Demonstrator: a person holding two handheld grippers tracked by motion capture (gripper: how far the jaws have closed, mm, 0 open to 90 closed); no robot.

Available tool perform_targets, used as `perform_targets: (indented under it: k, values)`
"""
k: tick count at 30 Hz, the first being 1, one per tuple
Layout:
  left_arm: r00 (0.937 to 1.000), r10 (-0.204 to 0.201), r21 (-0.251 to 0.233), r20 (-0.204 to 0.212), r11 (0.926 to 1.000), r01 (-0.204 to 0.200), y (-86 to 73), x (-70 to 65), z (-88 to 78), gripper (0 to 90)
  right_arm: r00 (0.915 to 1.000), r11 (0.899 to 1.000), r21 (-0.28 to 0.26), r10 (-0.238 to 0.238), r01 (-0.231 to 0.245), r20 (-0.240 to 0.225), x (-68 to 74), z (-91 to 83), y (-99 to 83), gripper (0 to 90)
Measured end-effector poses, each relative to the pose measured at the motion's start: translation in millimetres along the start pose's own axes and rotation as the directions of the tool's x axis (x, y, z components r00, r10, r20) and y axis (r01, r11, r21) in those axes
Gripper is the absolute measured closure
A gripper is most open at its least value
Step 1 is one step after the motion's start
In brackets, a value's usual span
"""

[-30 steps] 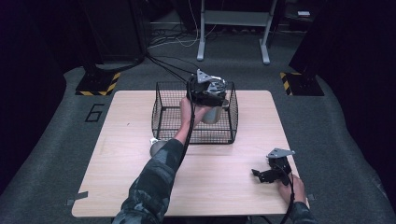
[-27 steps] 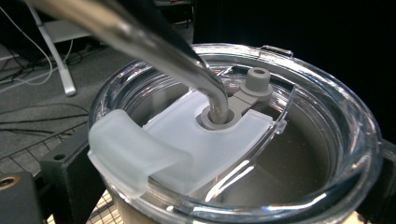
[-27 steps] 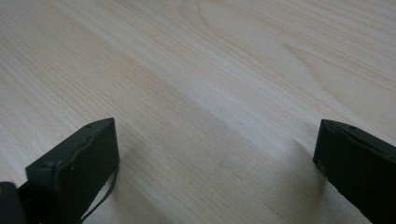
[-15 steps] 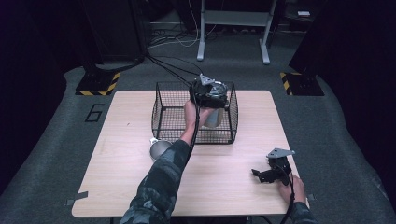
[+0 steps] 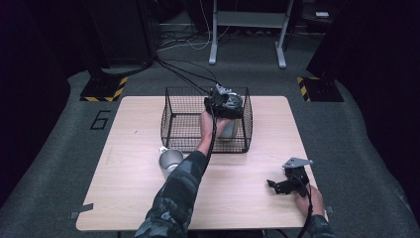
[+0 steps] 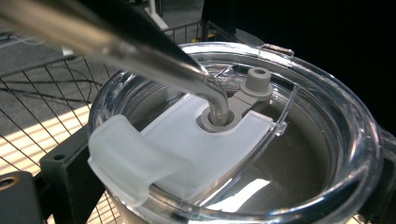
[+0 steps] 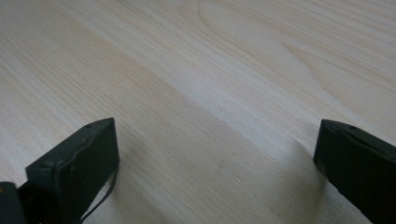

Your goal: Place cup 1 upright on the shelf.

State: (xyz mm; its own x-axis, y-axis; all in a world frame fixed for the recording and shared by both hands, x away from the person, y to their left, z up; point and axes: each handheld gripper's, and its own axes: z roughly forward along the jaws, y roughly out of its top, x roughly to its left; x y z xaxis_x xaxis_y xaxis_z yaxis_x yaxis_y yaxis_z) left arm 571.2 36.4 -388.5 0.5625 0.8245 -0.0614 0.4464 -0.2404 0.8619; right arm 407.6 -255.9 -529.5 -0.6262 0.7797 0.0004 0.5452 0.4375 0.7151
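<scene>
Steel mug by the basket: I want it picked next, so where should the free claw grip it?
Pinch the steel mug at its rim from above, one jaw inside: it stands upright, mouth open, and a sleeve crowds its near side. The right claw is open.

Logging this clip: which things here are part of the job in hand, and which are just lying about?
In the job:
left gripper
lidded tumbler with straw
wire basket

Lying about:
metal cup
right gripper, jaws open, resting on table
</scene>
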Motion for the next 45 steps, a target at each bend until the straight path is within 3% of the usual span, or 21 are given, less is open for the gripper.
perform_targets:
  k: [16,22,26,33,39,45]
  values:
    - [0.9996,-0.028,0.031,-0.007,0.9991,0.028,-6.3,-1.7,12.8,3.7,1.0,1.0,-0.005,0.003,-0.003,0.006,0.5,0.0,-0.2,0.0]
    - [0.9999,0.002,0.036,-0.013,0.9993,-0.001,-5.6,-6.4,16.5,3.7,1.0,1.0,-0.005,0.006,-0.005,0.006,0.7,0.0,-0.3,0.0]
    - [0.9999,-0.003,0.069,-0.011,0.9976,0.004,-8.1,-6.4,20.3,3.6,1.0,1.0,-0.005,0.007,-0.007,0.007,0.8,-0.1,-0.3,0.0]
    - [0.999,0.043,0.085,-0.013,0.9955,-0.042,-9.7,-12.7,18.5,3.5,1.0,1.0,-0.005,0.007,-0.007,0.007,0.8,0.0,-0.3,0.0]
    - [0.9986,0.052,0.126,0.013,0.9907,-0.053,-11.1,-12.4,16.4,2.8,0.9999,1.0,-0.003,0.01,-0.01,0.007,1.1,-0.2,-0.4,0.0]
    - [0.999,0.043,0.112,0.011,0.9927,-0.044,-13.1,-13.5,13.1,2.9,0.9999,1.0,-0.003,0.01,-0.01,0.007,1.1,-0.2,-0.4,0.0]
